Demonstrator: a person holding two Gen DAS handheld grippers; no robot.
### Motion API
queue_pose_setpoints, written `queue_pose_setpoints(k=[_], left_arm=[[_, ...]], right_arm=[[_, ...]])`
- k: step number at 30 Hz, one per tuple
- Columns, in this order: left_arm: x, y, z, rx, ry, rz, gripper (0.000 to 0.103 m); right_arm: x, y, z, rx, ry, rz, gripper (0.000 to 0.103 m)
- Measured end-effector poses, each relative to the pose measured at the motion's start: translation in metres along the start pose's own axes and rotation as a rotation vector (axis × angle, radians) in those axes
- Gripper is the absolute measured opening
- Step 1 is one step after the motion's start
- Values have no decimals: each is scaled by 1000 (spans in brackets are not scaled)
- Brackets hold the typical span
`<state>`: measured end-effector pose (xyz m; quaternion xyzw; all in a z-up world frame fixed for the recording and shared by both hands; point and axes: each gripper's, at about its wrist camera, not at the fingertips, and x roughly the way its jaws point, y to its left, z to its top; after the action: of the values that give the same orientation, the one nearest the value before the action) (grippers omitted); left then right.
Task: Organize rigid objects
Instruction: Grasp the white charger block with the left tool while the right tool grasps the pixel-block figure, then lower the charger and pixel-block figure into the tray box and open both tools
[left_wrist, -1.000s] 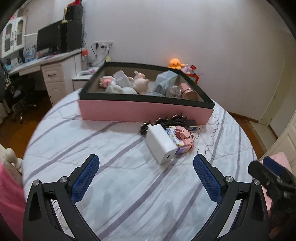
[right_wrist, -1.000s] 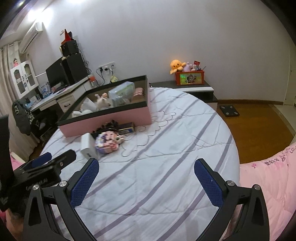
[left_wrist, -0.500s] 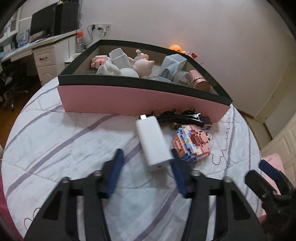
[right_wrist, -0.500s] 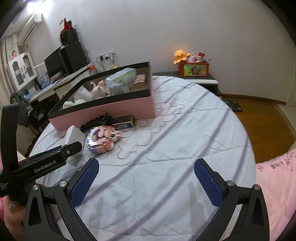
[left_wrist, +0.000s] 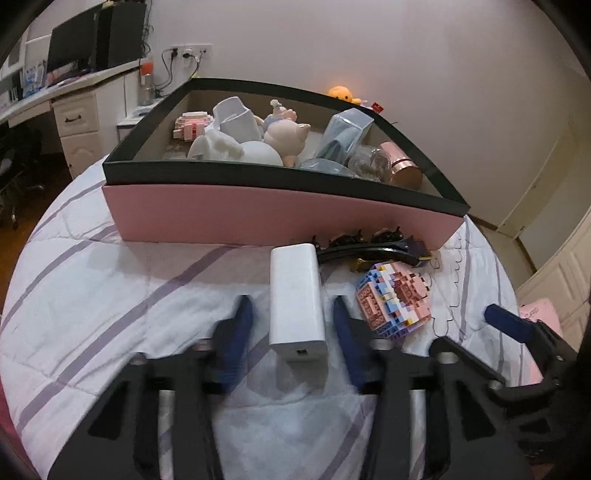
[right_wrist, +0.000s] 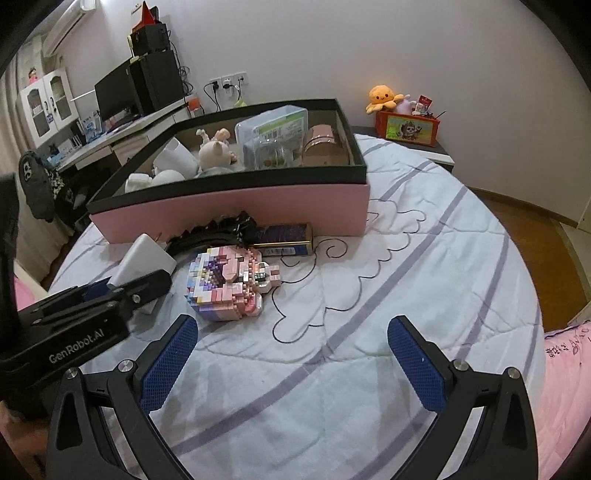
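Observation:
A white power bank (left_wrist: 297, 301) lies on the striped bedspread in front of the pink box (left_wrist: 280, 216). My left gripper (left_wrist: 293, 321) straddles its near end, fingers either side with small gaps, not clamped. It also shows in the right wrist view (right_wrist: 122, 284) beside the power bank (right_wrist: 146, 260). A pink toy-brick model (left_wrist: 393, 301) (right_wrist: 227, 282) lies right of it. A black hair clip (left_wrist: 369, 249) and a dark tin (right_wrist: 282, 236) lie against the box (right_wrist: 236, 206). My right gripper (right_wrist: 291, 363) is open and empty over bare bedspread.
The box holds a pig figure (left_wrist: 284, 134), white cups (left_wrist: 236, 118), a clear case (left_wrist: 345, 136) and a copper tin (left_wrist: 400, 166). A desk with a monitor (right_wrist: 118, 96) stands far left. A bedside shelf with an orange plush (right_wrist: 384, 98) is behind. Wooden floor lies right.
My left gripper has moved forward and narrowed from wide open until its fingers flank the power bank. My right gripper has moved closer to the brick model, still wide open.

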<state>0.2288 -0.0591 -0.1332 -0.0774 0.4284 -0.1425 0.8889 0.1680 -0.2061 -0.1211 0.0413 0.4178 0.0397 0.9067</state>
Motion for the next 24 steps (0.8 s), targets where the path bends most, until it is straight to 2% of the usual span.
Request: queue_pose_setpoints(k=[5,9,10,12,13,24], left_arm=[[-16,11,-9,-34,-26,-2,23],[-39,22,-21,-41,-68,56,23],[-42,24,-23,-41,-71,64,23],[-50,28,-28,-36,-78,85,23],[-53,30,-30,-38,-78,86,23],[-80,30,-39,-29,-109,77,23]], right_arm=[[14,14,7,-28,21,20,103],[29,30,11,-65,42,34,101],[32,33,12,-74,46,27,95],[32,36,13,-90,38,6,75],[30,36,13,-93,32,12,68],[-7,34,-11,-100,2,79,68]])
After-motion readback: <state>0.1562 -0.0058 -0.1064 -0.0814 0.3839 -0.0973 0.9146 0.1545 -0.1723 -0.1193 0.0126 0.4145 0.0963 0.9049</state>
